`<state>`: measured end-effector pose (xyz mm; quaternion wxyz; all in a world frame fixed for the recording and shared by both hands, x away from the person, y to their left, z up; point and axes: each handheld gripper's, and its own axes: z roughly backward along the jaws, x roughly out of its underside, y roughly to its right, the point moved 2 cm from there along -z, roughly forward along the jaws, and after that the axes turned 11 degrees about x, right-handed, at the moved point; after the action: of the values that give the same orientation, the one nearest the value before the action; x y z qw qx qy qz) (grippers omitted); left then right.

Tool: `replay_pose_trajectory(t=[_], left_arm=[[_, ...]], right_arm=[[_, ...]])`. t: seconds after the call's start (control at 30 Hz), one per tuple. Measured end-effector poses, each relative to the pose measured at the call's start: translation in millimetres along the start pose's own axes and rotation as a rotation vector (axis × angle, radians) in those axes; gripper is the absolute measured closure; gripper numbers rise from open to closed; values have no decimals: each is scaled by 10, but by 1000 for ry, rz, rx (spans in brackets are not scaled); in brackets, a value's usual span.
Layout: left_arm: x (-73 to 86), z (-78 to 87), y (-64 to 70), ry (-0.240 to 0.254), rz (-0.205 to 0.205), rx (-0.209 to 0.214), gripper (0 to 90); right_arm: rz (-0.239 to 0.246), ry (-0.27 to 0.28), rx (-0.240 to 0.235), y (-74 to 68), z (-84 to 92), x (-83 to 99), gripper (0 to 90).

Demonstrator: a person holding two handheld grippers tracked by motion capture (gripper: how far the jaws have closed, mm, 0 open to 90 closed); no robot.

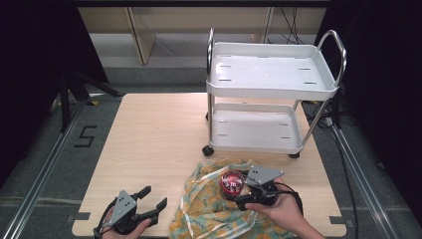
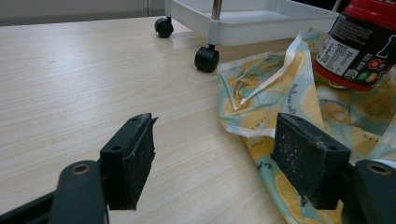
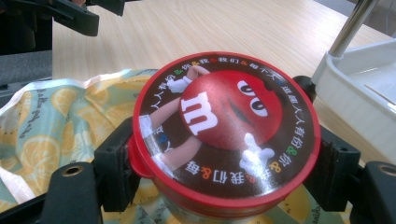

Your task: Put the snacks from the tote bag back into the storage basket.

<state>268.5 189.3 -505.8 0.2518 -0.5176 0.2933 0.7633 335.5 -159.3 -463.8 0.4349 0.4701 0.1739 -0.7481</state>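
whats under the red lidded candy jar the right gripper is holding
Under the red-lidded dark candy jar, shut in the right gripper, lies the yellow lemon-print plastic bag on the wooden table. The bag's inside is hidden.

A light wooden table (image 1: pixel 149 149) stands on grey carpet (image 1: pixel 45 149). A white two-tier cart (image 1: pixel 271 74) rests on it, with black curtains (image 1: pixel 383 74) alongside.

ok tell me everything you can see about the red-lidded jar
The jar has a round red lid printed with a red candy character, a white "m" and a ring of coloured characters. Its dark body carries a printed label and a red base band. The right gripper clamps it just under the lid, over the lemon-print bag.
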Motion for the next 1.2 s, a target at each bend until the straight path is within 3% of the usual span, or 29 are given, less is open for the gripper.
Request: replay_pose_trajectory(t=[1.2], left_arm=[[-1, 3, -2, 2, -1, -2, 289]], right_arm=[[-10, 23, 39, 95, 12, -82, 262]])
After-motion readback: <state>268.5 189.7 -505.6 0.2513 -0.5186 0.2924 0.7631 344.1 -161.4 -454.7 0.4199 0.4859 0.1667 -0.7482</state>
